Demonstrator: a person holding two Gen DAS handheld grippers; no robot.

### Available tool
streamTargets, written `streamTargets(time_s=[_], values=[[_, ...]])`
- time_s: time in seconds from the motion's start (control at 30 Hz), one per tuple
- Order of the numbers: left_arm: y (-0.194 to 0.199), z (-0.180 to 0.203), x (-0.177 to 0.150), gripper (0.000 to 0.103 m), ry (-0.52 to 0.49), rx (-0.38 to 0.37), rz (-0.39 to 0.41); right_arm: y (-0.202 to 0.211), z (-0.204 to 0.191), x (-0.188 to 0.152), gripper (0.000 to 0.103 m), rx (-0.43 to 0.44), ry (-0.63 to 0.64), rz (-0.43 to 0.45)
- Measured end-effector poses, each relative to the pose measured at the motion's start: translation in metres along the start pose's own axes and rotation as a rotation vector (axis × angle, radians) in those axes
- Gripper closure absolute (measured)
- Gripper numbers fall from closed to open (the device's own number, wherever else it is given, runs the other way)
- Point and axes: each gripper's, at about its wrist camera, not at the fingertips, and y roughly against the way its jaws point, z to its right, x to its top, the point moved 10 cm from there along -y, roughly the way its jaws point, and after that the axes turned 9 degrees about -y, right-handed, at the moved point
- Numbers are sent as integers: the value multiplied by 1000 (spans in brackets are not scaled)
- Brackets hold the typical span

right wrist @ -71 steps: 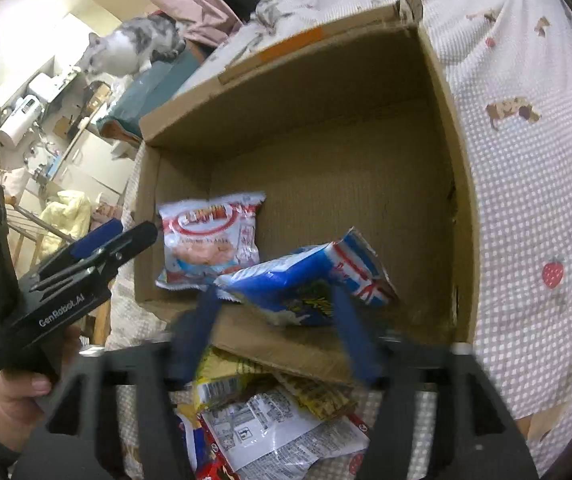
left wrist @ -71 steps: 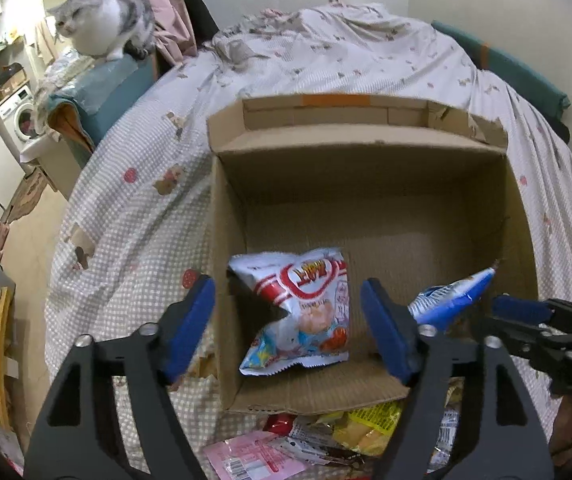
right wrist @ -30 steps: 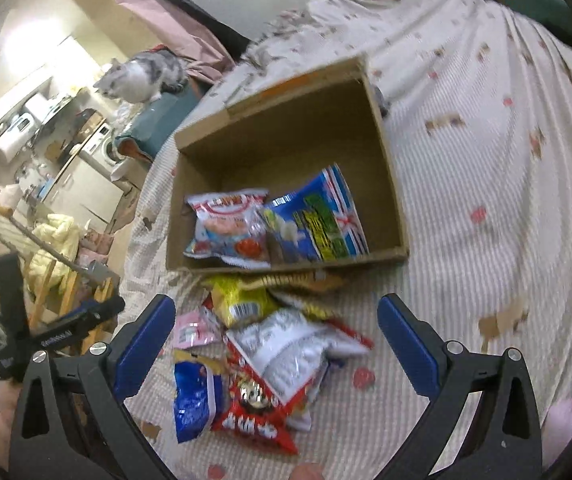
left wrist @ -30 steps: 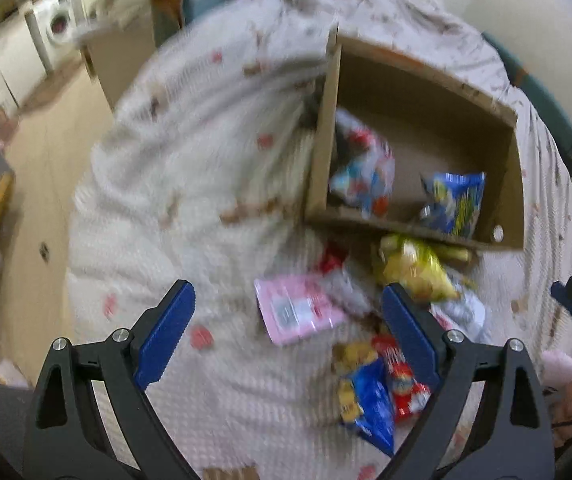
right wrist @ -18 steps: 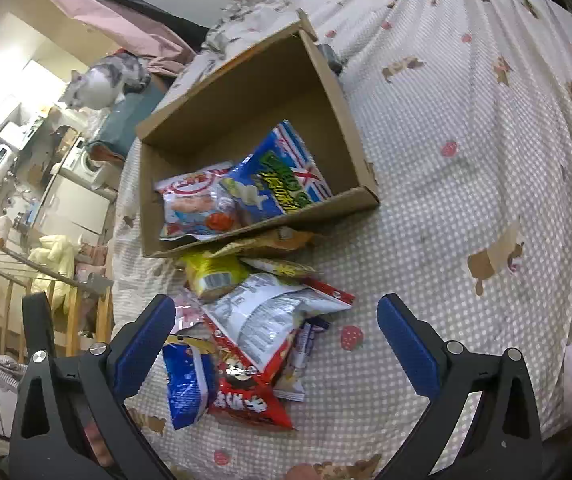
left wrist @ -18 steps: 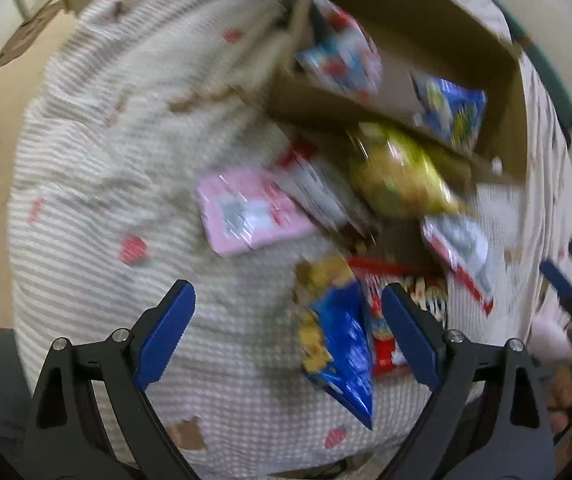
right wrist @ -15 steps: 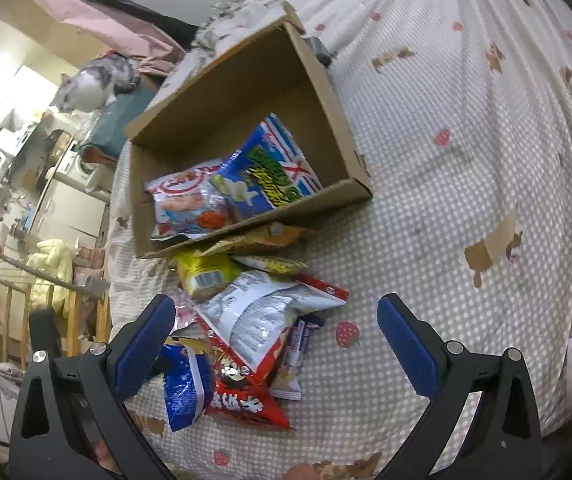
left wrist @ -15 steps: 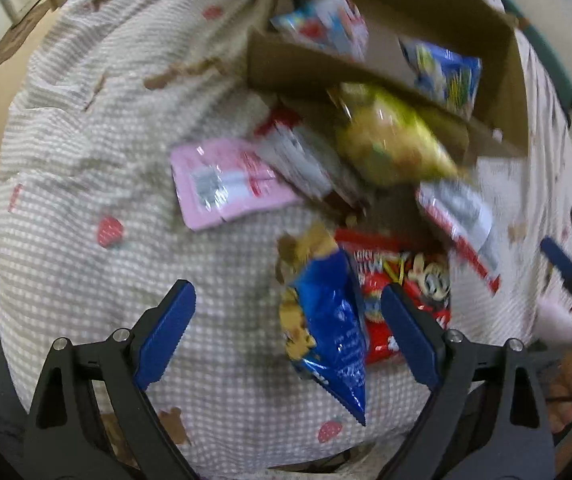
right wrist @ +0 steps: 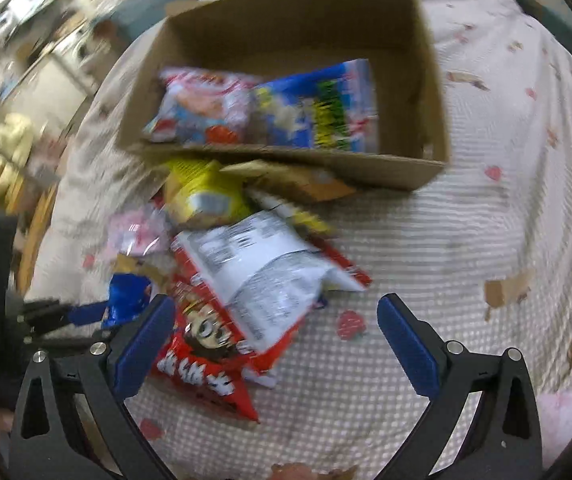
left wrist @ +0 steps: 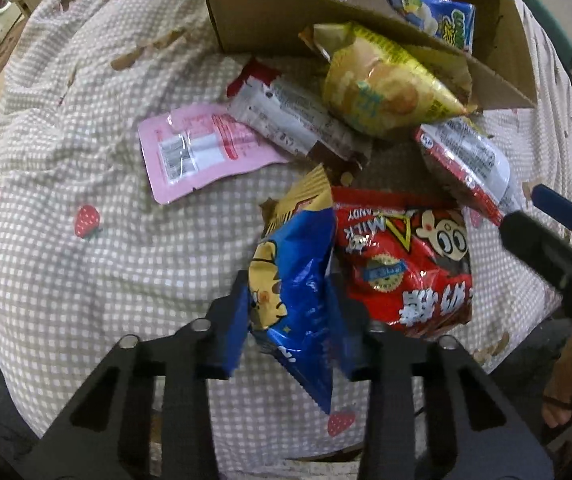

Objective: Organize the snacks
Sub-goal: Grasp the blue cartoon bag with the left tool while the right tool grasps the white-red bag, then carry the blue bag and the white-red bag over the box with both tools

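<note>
**Left clamps the blue bag, right hangs wide**

The left hand-held gripper (left wrist: 292,316) has its two pads squeezed onto the blue bag (left wrist: 294,280), which stands on edge just beside the red bag (left wrist: 402,264) on the bed (left wrist: 85,160). The right hand-held gripper (right wrist: 275,344) is spread wide with nothing between its pads, above the red bag and a white bag (right wrist: 261,272). Beyond them the yellow bag (left wrist: 378,88) leans against the box (left wrist: 269,28), which contains two more bags. A pink pouch (left wrist: 201,148) lies left of the pile.
</note>
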Motion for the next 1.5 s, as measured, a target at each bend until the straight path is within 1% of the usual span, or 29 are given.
streamTargets(time_s=[0.07, 0.13, 0.2, 0.27, 0.33, 0.4, 0.43, 0.5, 0.53, 0.6, 0.63, 0.67, 0.73, 0.83, 0.87, 0.97, 1.03, 1.17, 1.27, 1.33, 1.37, 1.43, 1.47, 1.5], values=[[1, 2, 1, 81, -2, -1, 1, -5, -4, -1, 2, -23, 41, -5], [3, 2, 2, 83, -12, 13, 0, -14, -6, 0, 2, -79, 104, -6], [7, 1, 5, 85, -4, 14, 4, -18, -5, 4, 4, -142, 143, 6], [11, -6, 8, 86, -8, 18, 13, -22, -3, 6, 15, -163, 156, 1], [17, -8, 11, 86, -10, 27, 30, -27, 0, 6, 22, -164, 158, -14], [23, -9, 15, 87, -10, 35, 50, -29, 2, 7, 26, -174, 162, -16], [24, -11, 17, 87, -8, 37, 57, -29, 1, 7, 29, -172, 165, -16], [28, -15, 19, 87, -2, 36, 67, -28, 0, 9, 35, -140, 145, -8], [29, -16, 21, 87, -1, 36, 70, -27, 0, 9, 44, -125, 137, -11], [31, -16, 24, 87, -3, 37, 78, -25, -1, 6, 50, -94, 124, -13], [34, -17, 25, 87, -4, 37, 82, -23, -1, 6, 60, -83, 124, -10], [36, -17, 26, 87, -7, 37, 89, -21, -2, 6, 62, -77, 123, -7], [39, -19, 30, 87, -6, 38, 98, -11, -7, 3, 66, -27, 114, 0], [45, -21, 30, 87, 1, 43, 109, 4, -10, -1, 69, 23, 100, 21], [52, -17, 23, 87, 2, 43, 111, 11, -10, -2, 70, 49, 85, 31], [57, -20, 22, 87, 5, 46, 119, 25, -7, -4, 73, 109, 39, 50], [62, -21, 23, 87, 1, 53, 131, 35, -6, -3, 74, 162, 4, 57], [75, -25, 22, 88, -2, 74, 164, 55, -5, -4, 74, 203, -22, 86], [82, -32, 20, 88, -7, 91, 184, 70, -14, 1, 74, 285, -42, 117], [94, -33, 21, 88, -4, 88, 209, 75, -20, 7, 74, 330, -50, 140], [96, -41, 19, 88, 0, 91, 226, 82, -22, 11, 74, 356, -59, 160], [110, -41, 22, 88, -3, 97, 260, 92, -25, 18, 74, 402, -79, 196], [115, -42, 22, 88, -4, 100, 270, 95, -25, 21, 74, 415, -87, 209], [126, -43, 24, 88, -3, 101, 296, 99, -24, 25, 74, 422, -89, 229]])
